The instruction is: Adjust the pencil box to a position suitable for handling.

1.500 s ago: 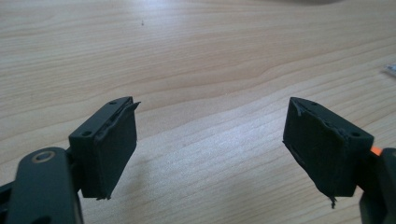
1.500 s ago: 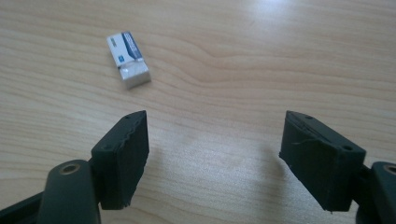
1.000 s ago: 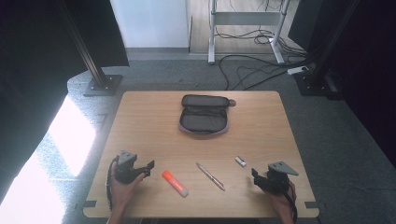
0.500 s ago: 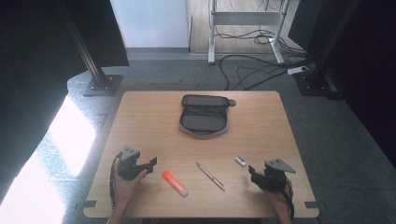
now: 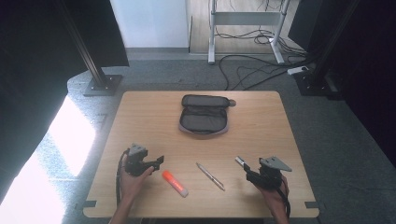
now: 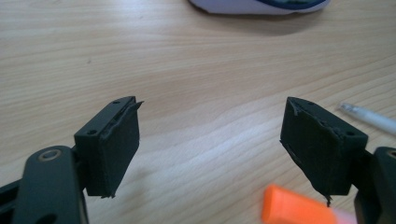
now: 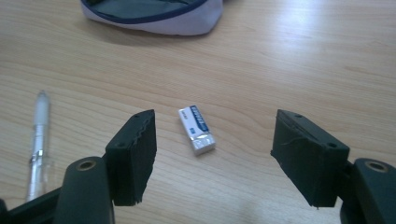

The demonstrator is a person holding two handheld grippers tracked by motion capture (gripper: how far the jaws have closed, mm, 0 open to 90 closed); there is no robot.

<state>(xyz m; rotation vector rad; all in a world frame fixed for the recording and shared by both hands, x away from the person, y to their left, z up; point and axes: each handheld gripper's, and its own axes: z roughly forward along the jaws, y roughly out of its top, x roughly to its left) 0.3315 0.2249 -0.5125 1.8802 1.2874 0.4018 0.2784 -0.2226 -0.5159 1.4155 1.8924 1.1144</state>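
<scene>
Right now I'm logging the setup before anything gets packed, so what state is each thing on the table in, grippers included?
Pencil case: unzipped, lying open and flat.
Eraser: flat on the table, in its sleeve, untouched, ahead of the open jaws.
Pen: lying flat, loose.
Glue stick: on its side, orange cap on.
Left gripper: open, holding nothing.
Right gripper: open, holding nothing.
</scene>
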